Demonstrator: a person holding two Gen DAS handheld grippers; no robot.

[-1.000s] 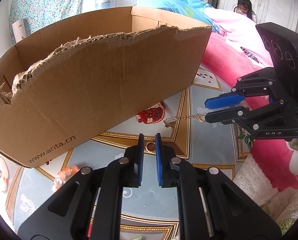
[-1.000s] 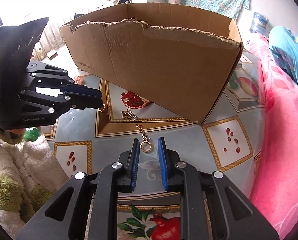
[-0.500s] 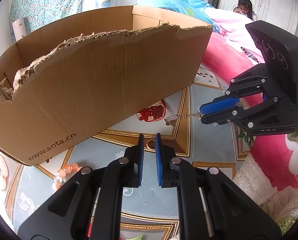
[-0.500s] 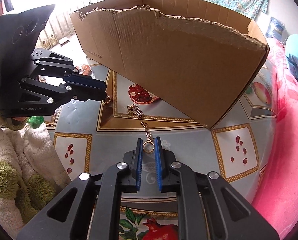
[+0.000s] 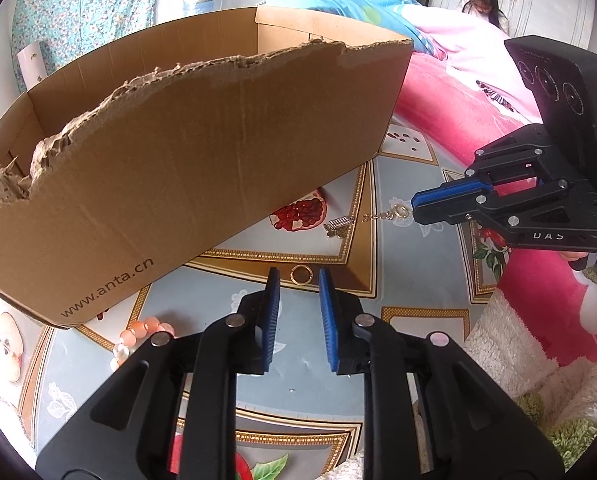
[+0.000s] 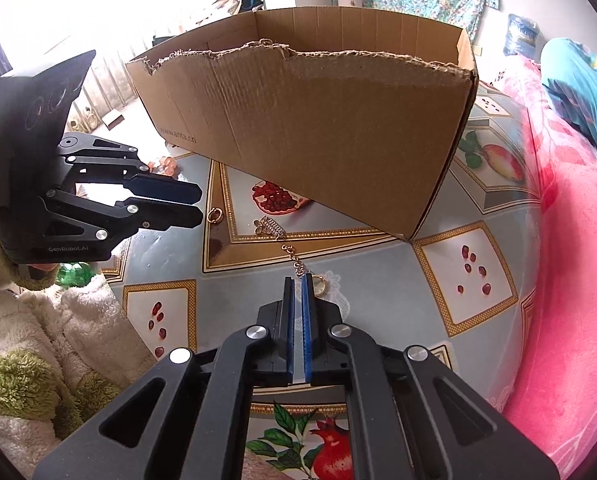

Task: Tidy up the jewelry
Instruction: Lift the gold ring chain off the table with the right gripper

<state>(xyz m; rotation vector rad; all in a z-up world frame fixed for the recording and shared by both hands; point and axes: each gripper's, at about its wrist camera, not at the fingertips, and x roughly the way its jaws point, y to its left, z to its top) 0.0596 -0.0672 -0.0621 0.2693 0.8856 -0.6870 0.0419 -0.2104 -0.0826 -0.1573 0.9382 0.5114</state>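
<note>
On the patterned tabletop, near side | right gripper (image 6: 297, 280) has just been closing, seemingly nipping chain earring (image 6: 276, 236) for lifting | left gripper (image 5: 295, 276) has just been opening, empty, straddling gold ring (image 5: 301, 274) | cardboard box (image 5: 202, 152) waits beyond.

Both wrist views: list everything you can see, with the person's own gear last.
cardboard box: one, brown, torn top edge, on the table
gold ring: one, on the cloth at the left fingertips
chain: one, gold, leaf charm at the box end, hoop at the near end
bead bracelet: one, peach, by the box's corner
tablecloth: one, grey-blue, pomegranate print
blanket: one, pink, beside the table
people: two, far background
left gripper: black, blue fingers, just opened wider, nothing pressed
right gripper: fingers just closed at the chain's hoop end; pinch unclear
</note>
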